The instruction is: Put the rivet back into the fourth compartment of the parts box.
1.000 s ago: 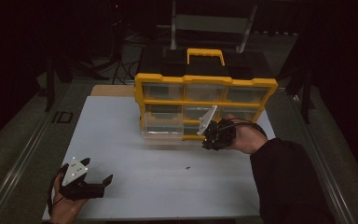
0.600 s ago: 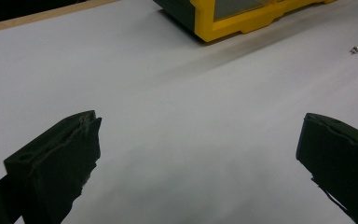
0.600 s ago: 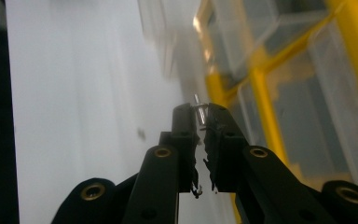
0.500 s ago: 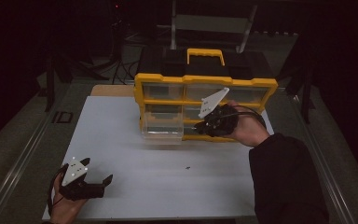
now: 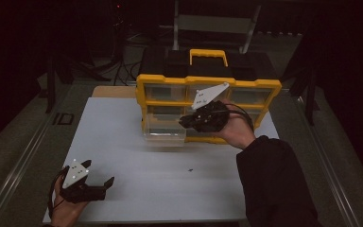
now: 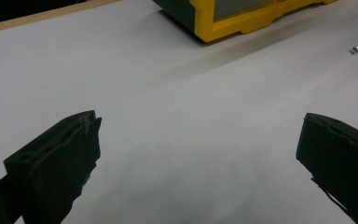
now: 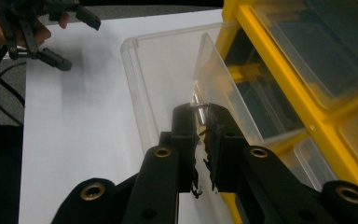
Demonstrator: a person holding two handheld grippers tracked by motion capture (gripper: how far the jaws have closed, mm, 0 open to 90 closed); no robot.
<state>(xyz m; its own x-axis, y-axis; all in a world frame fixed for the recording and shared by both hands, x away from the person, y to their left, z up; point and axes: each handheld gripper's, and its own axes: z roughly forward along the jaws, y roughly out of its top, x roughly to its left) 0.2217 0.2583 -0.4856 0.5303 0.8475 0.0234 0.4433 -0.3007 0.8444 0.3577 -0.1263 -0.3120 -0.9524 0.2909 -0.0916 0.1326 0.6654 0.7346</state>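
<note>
A yellow organizer (image 5: pixel 208 84) with clear drawers stands at the back of the white table (image 5: pixel 123 142). One clear drawer (image 5: pixel 163 128) is pulled out toward me. My right gripper (image 5: pixel 185 121) hovers at the drawer's right side, shut on a small metal screw (image 7: pixel 198 112) pinched at its fingertips just above the drawer's (image 7: pixel 158 70) clear wall. My left gripper (image 5: pixel 101 187) rests low at the table's front left corner, jaws wide open with nothing between them (image 6: pixel 198 144). From the right gripper view it (image 7: pixel 81 44) sits far off.
Another small metal part (image 5: pixel 189 169) lies loose on the table in front of the organizer (image 6: pixel 233 21), also seen as the part (image 6: pixel 354 49) in the left gripper view. A black toolbox with a yellow handle (image 5: pixel 209 53) stands behind the organizer.
My right gripper has risen and shifted slightly left, from in front of the lower drawers up to the pulled-out drawer's edge, still pinching the screw. The left gripper has stayed put.
</note>
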